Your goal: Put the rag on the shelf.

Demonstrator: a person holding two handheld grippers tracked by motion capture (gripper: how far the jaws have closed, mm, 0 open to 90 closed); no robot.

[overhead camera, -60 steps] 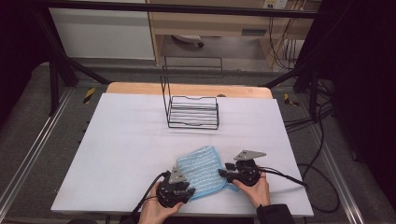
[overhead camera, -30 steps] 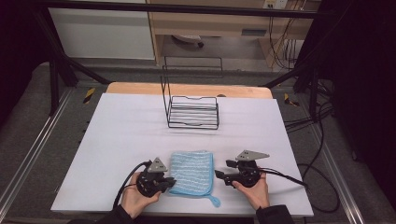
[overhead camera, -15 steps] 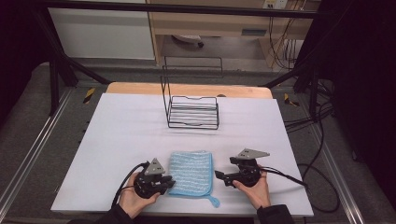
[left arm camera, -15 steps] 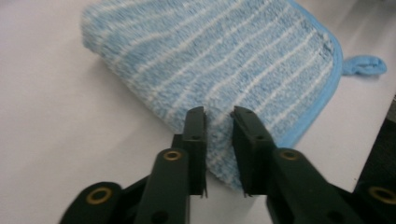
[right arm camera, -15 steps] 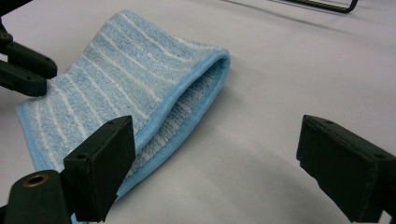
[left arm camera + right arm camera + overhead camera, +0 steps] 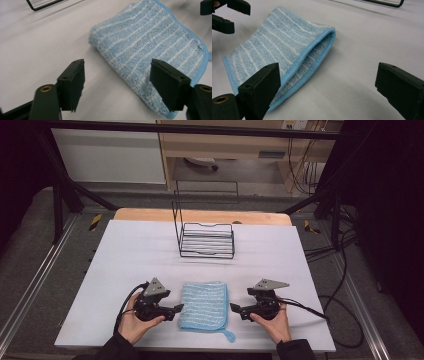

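The white surface (image 6: 150,250) takes up the middle of the high view, running from a wooden strip at its far edge down to the bottom of the frame. Just above the centre of that view stands a black wire rack (image 6: 207,240), its tall back frame rising at the left and its low basket of bars sitting on the sheet.

Below the rack, in the lower middle of the frame, lies a folded blue cloth (image 6: 203,306) with white stripes, flat on the surface, a small loop of its edging trailing from its lower right corner. In the left gripper view the cloth (image 6: 150,47) fills the upper right, its rounded fold facing the camera; in the right gripper view it (image 6: 277,47) lies at the upper left, its two bound edges gaping slightly.

The left claw (image 6: 176,309) sits just left of the cloth at the lower left, held in a hand, pointing at it. Its jaws have just been opening and stand spread, nothing pinched between them. The right claw (image 6: 235,308) sits just right of the cloth, also hand-held and aimed at it, its jaws likewise just opened wide and empty.
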